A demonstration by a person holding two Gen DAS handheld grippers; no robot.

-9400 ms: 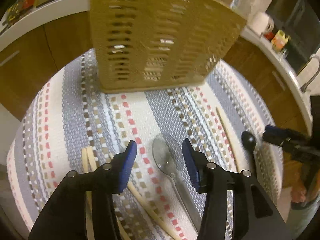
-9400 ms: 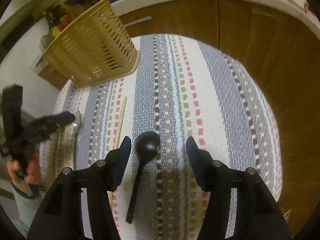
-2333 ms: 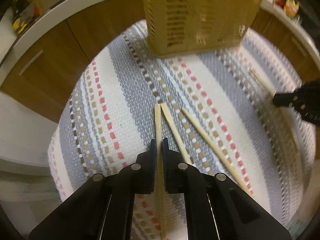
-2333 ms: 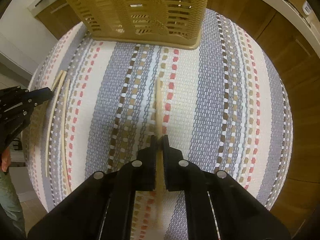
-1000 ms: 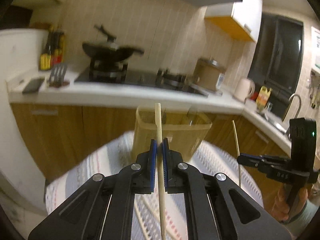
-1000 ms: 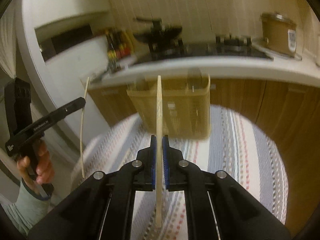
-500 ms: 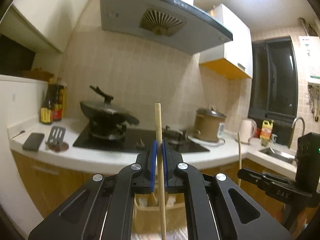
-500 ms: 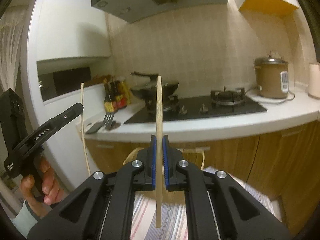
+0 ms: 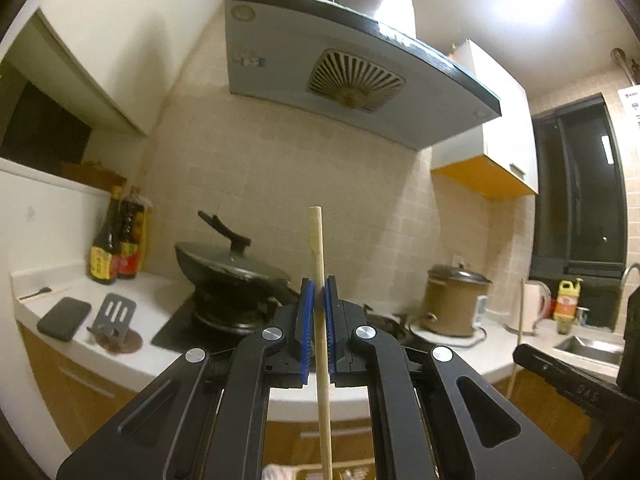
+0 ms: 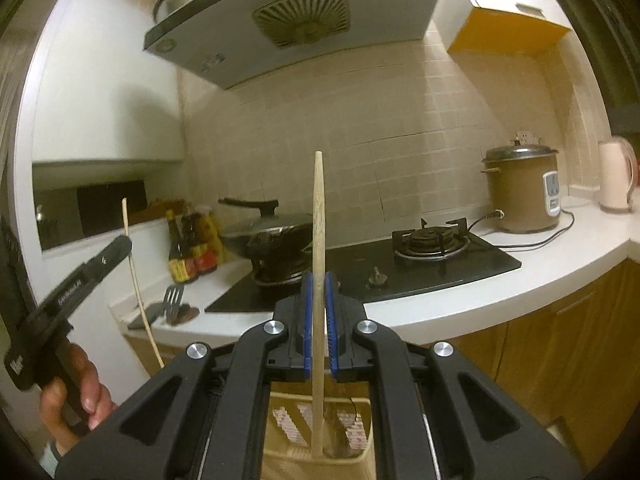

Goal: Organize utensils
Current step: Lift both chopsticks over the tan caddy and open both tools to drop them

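Chopsticks are up: left gripper [image 9: 316,300] pinches one chopstick [image 9: 318,248] upright, right gripper [image 10: 319,300] pinches another chopstick [image 10: 318,220] upright too. Right one's lower tip hangs directly over the yellow basket [image 10: 320,460], so I'd guess it drops first.

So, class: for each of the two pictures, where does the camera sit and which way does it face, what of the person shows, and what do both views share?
Left wrist: sits on the left gripper, faces level at the stove wall; its chopstick is clamped upright; no hand visible.
Right wrist: sits on the right gripper, faces the stove, basket below; the person's left hand shows.
Shared: wok, range hood, cooker.
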